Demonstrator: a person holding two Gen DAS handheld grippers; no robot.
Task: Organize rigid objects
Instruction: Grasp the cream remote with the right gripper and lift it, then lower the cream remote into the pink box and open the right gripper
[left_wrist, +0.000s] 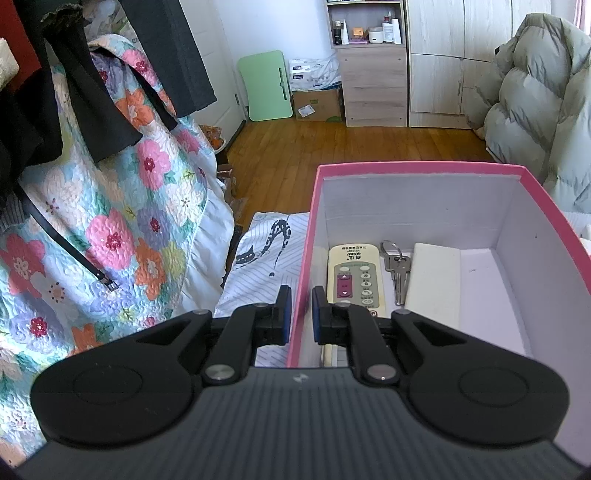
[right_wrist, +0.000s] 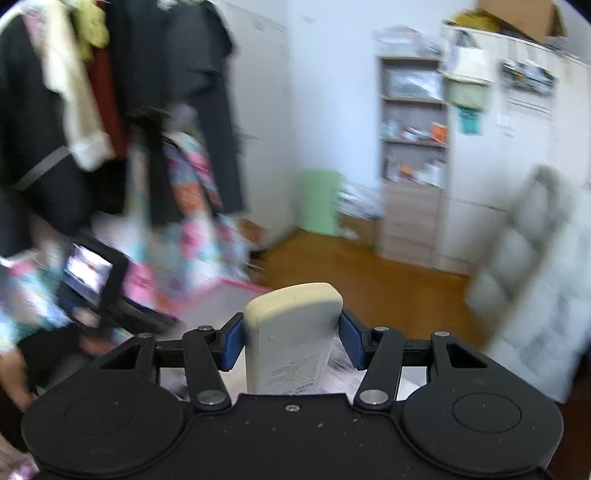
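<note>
My left gripper (left_wrist: 301, 314) is shut on the left wall of a pink box (left_wrist: 308, 236) with a white inside. In the box lie a cream remote with a magenta button panel (left_wrist: 352, 277), a pair of keys on a ring (left_wrist: 395, 269) and a white flat block (left_wrist: 434, 280). My right gripper (right_wrist: 291, 341) is shut on a cream-white remote (right_wrist: 291, 332), held back side up above the floor. The right wrist view is blurred by motion. The pink box edge (right_wrist: 236, 284) and my other gripper (right_wrist: 96, 280) show at its lower left.
The box rests on a white cloth with a cat print (left_wrist: 266, 254). A floral quilt (left_wrist: 110, 206) and dark clothes (left_wrist: 92, 92) hang at the left. A wooden floor (left_wrist: 332, 147), a green board (left_wrist: 266, 85), a cabinet (left_wrist: 373, 81) and a grey puffer coat (left_wrist: 535, 103) lie beyond.
</note>
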